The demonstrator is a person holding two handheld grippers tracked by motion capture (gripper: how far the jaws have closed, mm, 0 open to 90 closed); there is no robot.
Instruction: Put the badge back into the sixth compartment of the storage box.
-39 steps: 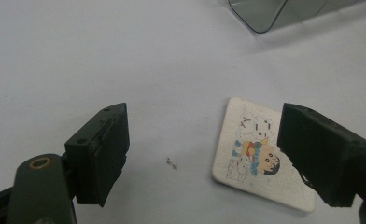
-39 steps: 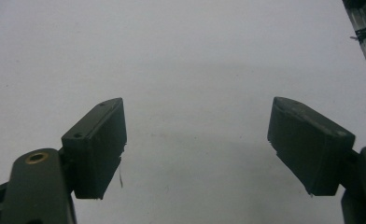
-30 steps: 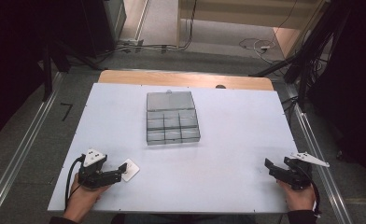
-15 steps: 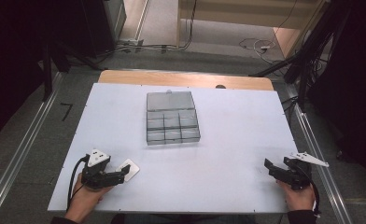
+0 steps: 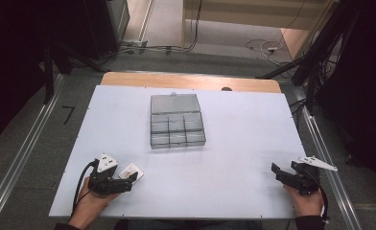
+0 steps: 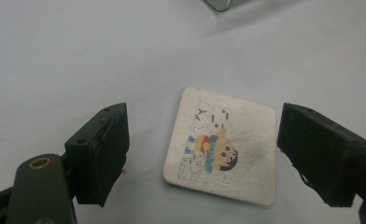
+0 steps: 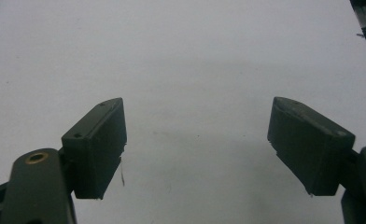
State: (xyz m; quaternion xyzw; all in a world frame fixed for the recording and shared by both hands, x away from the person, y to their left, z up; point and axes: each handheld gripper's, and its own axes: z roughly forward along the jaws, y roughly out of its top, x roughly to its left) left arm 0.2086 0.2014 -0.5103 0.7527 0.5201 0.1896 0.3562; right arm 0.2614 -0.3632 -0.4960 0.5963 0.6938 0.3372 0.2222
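A small white square card [image 6: 223, 147] printed with a cartoon child lies flat on the white table [image 5: 234, 143]. My left gripper [image 6: 202, 154] is open, its jaws standing on either side of the card without touching it. From above, the card [image 5: 131, 171] rests at the near left, just beyond the left gripper [image 5: 126, 181]. A clear plastic compartment box [image 5: 176, 120] sits shut near the table's middle. My right gripper [image 5: 278, 173] hovers open at the near right, with bare table between its jaws [image 7: 197, 144].
A wooden strip [image 5: 191, 80] runs along the table's far edge. Metal rails [image 5: 23, 158] flank both sides. A corner of the box [image 6: 218, 3] peeks in at the top of the left gripper view. Cables lie on the floor beyond.
My left gripper has crept slightly right and forward, closing in around the card. The right gripper has barely moved.
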